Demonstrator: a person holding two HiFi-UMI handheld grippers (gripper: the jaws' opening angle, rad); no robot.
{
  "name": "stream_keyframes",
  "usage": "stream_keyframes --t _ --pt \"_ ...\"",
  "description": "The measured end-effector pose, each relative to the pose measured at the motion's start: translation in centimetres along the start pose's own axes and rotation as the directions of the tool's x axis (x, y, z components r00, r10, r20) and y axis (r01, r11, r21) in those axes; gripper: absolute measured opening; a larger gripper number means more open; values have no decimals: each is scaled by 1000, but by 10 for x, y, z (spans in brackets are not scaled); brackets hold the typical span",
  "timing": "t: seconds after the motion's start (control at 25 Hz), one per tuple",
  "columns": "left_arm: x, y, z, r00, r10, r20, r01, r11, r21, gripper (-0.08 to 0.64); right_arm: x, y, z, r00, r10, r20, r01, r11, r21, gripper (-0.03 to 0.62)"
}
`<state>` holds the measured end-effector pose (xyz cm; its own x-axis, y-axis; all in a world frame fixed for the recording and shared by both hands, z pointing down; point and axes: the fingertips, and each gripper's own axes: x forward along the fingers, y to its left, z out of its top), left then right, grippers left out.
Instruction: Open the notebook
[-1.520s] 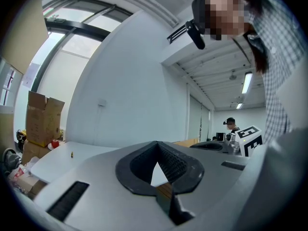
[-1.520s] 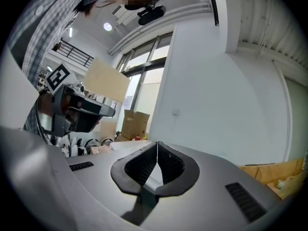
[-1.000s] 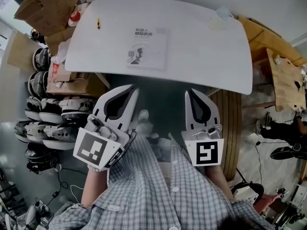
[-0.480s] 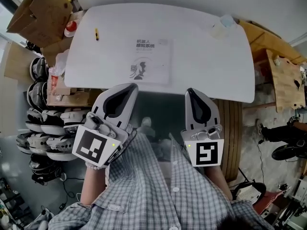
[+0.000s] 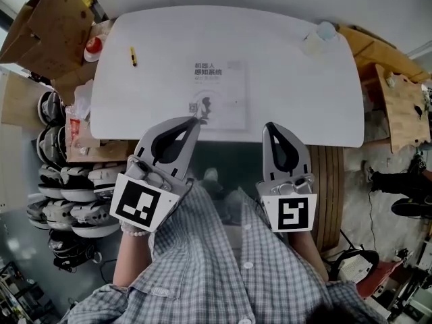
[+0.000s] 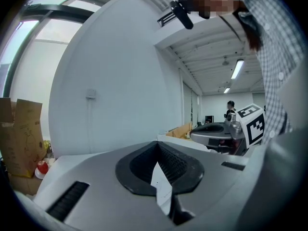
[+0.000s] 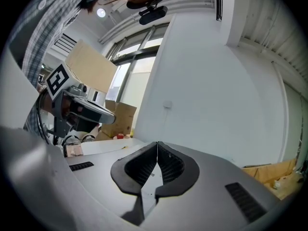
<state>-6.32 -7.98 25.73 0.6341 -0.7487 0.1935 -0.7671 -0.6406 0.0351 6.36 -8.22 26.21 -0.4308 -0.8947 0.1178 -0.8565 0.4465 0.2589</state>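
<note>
Though shut — left tongs [image 5: 196, 119] nearer notebook [image 5: 217, 94].

A white worktop [image 5: 297, 79] stands against a pale wall [image 6: 110, 90]; cardboard boxes [image 5: 40, 29] lie left of the worktop, wooden boards [image 5: 398, 106] right.

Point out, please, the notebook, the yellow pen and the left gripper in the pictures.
notebook [image 5: 217, 94], head view, middle of its white closed cover.
yellow pen [image 5: 133, 56], head view, middle of its barrel.
left gripper [image 5: 194, 121], head view, the tip where its shut fingers meet.
</note>
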Motion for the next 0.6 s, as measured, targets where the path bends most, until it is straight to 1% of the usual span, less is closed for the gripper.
stream_keyframes --t 0.16,0.44,0.52,0.6 --pt "11 13 -8 1000 -14 -24 14 1000 21 8 15 -1 -4 1000 -16 -16 16 1000 11 21" --pt "26 22 -24 998 -39 -57 40 999 13 8 18 -2 -21 996 -47 -76 49 998 32 21" --pt "33 21 -30 996 -53 -77 55 998 29 8 18 -5 -29 993 -56 -99 61 997 43 21" --pt "40 20 -36 993 -62 -98 69 996 65 8 18 -8 -36 991 -64 -119 72 996 61 21"
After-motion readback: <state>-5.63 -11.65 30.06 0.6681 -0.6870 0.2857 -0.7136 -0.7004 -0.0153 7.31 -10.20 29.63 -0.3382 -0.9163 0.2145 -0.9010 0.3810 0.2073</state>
